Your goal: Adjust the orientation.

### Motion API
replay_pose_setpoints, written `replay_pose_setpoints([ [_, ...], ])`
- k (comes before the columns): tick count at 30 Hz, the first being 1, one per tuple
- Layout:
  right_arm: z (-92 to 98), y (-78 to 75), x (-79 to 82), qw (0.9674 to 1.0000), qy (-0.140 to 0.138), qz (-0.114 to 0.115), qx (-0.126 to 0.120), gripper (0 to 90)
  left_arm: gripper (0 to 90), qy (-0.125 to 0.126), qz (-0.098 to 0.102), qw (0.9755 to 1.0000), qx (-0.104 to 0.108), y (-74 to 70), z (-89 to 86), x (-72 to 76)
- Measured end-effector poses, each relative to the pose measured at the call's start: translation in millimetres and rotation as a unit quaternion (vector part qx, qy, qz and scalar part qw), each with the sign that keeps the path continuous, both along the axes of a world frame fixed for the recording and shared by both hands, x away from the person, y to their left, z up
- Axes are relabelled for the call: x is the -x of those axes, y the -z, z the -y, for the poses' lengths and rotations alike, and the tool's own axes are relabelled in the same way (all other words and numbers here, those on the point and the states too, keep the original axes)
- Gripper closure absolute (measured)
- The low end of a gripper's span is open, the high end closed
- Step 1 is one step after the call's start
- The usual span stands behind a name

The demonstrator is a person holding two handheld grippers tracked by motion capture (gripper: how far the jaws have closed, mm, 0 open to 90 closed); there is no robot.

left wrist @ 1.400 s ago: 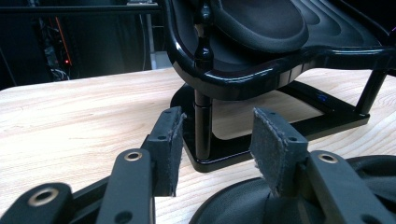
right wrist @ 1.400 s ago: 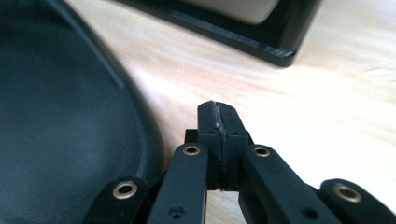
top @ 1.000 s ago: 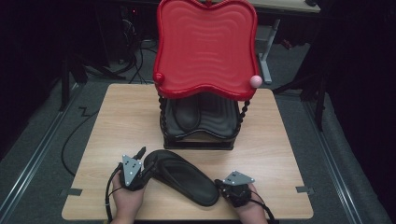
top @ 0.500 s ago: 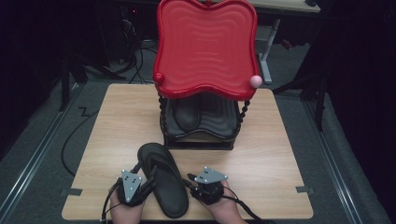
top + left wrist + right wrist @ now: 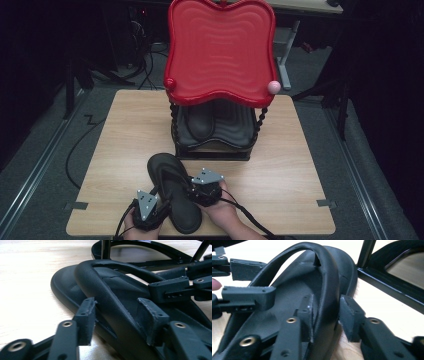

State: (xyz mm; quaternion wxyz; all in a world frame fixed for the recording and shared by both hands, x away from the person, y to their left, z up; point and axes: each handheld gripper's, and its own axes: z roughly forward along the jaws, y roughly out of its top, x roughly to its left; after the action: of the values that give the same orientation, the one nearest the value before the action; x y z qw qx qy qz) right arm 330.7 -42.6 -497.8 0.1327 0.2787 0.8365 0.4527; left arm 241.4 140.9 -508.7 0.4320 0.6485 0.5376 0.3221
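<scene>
- A black flip-flop [image 5: 172, 192] lies sole-down at the lower centre of the high view, on the near part of the wooden desk [image 5: 300, 170], toe pointing toward the rack.
- The left gripper [image 5: 156, 209] sits at the flip-flop's left side; its jaws straddle the left strap [image 5: 105, 297] with a gap on each side, so they stand apart, not clamped.
- The right gripper [image 5: 192, 192] comes from the right; its jaws are nearly together around the right strap [image 5: 328, 290], the inner pad touching; whether it is pinched I cannot tell.
- Taking 1 strap each probably gives a level, 2-handed lift.
- The high view alone shows the 2-tier shoe rack [image 5: 215, 135] behind, its red tray [image 5: 220, 50] on top and another dark flip-flop [image 5: 200, 122] on the lower shelf.
- The gripper views alone show the jaw gaps.
</scene>
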Motion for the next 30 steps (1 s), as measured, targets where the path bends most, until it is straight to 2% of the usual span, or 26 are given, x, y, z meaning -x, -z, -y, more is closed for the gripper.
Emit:
replay_pose_setpoints([
  [3,3.5,-2.3,8.1,0.9998,0.012,0.013,0.011,75.3,54.2,0.006,0.007,1.0000,-0.002,-3.2,9.3,5.7],
  [4,7.2,-2.4,10.8,0.9997,0.014,0.016,0.013,76.0,54.3,0.018,0.022,0.9995,-0.014,-5.1,12.2,6.3],
  [5,11.8,-2.5,13.5,0.9997,0.016,0.014,0.011,76.4,54.4,0.026,0.027,0.9992,-0.013,-6.4,17.7,9.5],
  [8,36.6,-6.3,27.7,0.9996,0.026,0.011,0.009,76.4,55.1,0.054,0.031,0.9979,-0.014,-5.8,33.8,16.2],
  [9,36.6,-6.3,27.7,0.9996,0.026,0.011,0.009,76.4,55.2,0.054,0.031,0.9979,-0.014,-5.8,33.8,16.2],
  [12,60.2,-15.2,43.8,0.9988,0.045,0.020,0.003,75.6,55.4,0.080,0.041,0.9958,-0.017,-6.7,45.2,18.9],
  [14,71.0,-16.5,50.9,0.9983,0.054,0.020,0.001,75.3,55.9,0.105,0.054,0.9928,-0.018,-10.0,55.4,19.8],
  [15,76.3,-16.9,54.1,0.9981,0.058,0.022,0.001,75.2,56.3,0.105,0.054,0.9928,-0.018,-10.0,55.4,19.8],
  [16,76.3,-16.9,54.1,0.9981,0.058,0.022,0.001,75.2,56.3,0.114,0.057,0.9918,-0.018,-10.8,58.7,20.0],
  [19,92.5,-19.0,64.5,0.9968,0.076,0.024,-0.003,74.9,56.6,0.140,0.068,0.9876,-0.023,-13.3,69.9,19.5],
  [22,106.4,-23.3,72.7,0.9950,0.094,0.034,-0.009,74.9,56.9,0.165,0.084,0.9825,-0.022,-18.4,80.8,18.5],
  [27,129.7,-34.1,88.7,0.9902,0.126,0.056,-0.024,74.9,57.1,0.202,0.114,0.9723,-0.022,-30.4,99.0,18.8],
  [29,137.5,-38.5,93.3,0.9878,0.138,0.066,-0.031,74.9,57.1,0.212,0.126,0.9689,-0.021,-36.5,106.7,16.5],
  [30,141.9,-41.9,94.4,0.9857,0.148,0.072,-0.036,75.0,57.2,0.213,0.130,0.9681,-0.022,-38.4,108.9,15.3],
])
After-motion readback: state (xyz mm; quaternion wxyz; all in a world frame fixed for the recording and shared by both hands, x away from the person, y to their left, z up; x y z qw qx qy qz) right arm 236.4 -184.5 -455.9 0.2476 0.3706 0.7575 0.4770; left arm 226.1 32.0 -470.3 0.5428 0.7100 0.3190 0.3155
